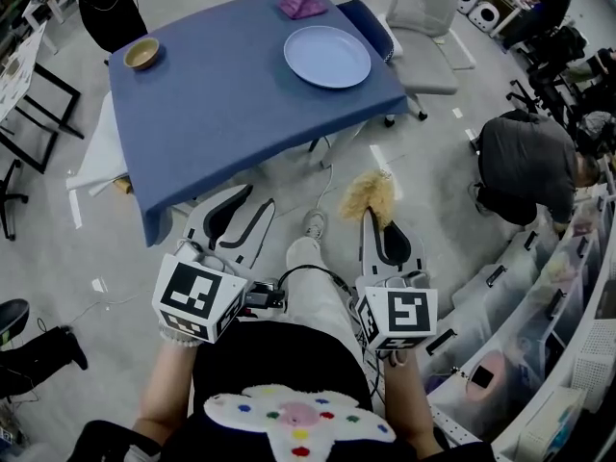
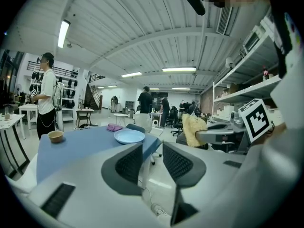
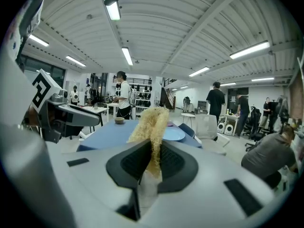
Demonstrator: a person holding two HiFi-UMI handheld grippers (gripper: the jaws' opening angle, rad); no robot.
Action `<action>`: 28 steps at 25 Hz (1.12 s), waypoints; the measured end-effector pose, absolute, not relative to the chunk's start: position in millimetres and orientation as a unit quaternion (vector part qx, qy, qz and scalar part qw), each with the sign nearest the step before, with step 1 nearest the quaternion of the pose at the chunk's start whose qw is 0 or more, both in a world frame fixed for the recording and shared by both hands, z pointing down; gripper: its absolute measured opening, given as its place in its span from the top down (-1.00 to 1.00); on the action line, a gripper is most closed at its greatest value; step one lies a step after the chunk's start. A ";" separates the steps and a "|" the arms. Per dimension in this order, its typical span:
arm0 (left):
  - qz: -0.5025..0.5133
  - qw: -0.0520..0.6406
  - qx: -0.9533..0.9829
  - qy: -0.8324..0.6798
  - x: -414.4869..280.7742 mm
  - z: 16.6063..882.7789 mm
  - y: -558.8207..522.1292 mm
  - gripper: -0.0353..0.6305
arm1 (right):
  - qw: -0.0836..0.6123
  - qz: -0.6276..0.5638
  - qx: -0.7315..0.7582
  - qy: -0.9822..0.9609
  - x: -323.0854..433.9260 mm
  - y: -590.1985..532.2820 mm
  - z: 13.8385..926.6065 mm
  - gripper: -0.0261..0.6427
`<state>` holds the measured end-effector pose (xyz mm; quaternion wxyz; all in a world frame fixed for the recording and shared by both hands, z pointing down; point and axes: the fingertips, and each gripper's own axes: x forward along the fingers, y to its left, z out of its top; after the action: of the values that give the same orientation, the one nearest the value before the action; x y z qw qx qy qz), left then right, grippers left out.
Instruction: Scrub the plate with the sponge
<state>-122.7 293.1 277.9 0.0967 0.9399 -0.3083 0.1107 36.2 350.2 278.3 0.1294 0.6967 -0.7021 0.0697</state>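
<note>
A pale blue plate (image 1: 327,56) lies on the far right part of a table under a blue cloth (image 1: 221,85); it also shows in the left gripper view as the plate (image 2: 129,136) and behind the sponge as the plate (image 3: 174,134). My right gripper (image 1: 371,221) is shut on a shaggy yellow sponge (image 1: 368,196), which stands up between the jaws as the sponge (image 3: 151,132). My left gripper (image 1: 234,216) is open with nothing in it, its jaws (image 2: 152,163) apart. Both grippers hang off the table's near edge, well short of the plate.
A tan bowl (image 1: 141,54) sits at the table's far left and a purple cloth (image 1: 302,6) behind the plate. A grey chair (image 1: 423,37) stands right of the table. A person stands by the far left corner; another crouches at the right (image 1: 529,166), near shelving.
</note>
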 end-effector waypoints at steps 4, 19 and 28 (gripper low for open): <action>0.110 0.106 0.937 -0.315 -115.3 279.9 277.6 0.50 | 0.124 0.070 0.699 -0.701 50.5 334.0 277.2 0.79; 0.125 0.128 0.912 -0.370 -68.0 292.7 170.3 0.53 | 0.124 0.087 0.652 -0.743 102.0 208.0 294.0 0.79; 0.135 0.151 0.891 -0.405 -40.0 305.7 97.0 0.53 | 0.136 0.101 0.622 -0.765 133.2 128.6 305.0 0.79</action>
<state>-40.0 97.0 305.7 0.1506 0.8915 -0.4053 0.1353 133.2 128.6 305.0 0.1359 0.6217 -0.7647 0.1008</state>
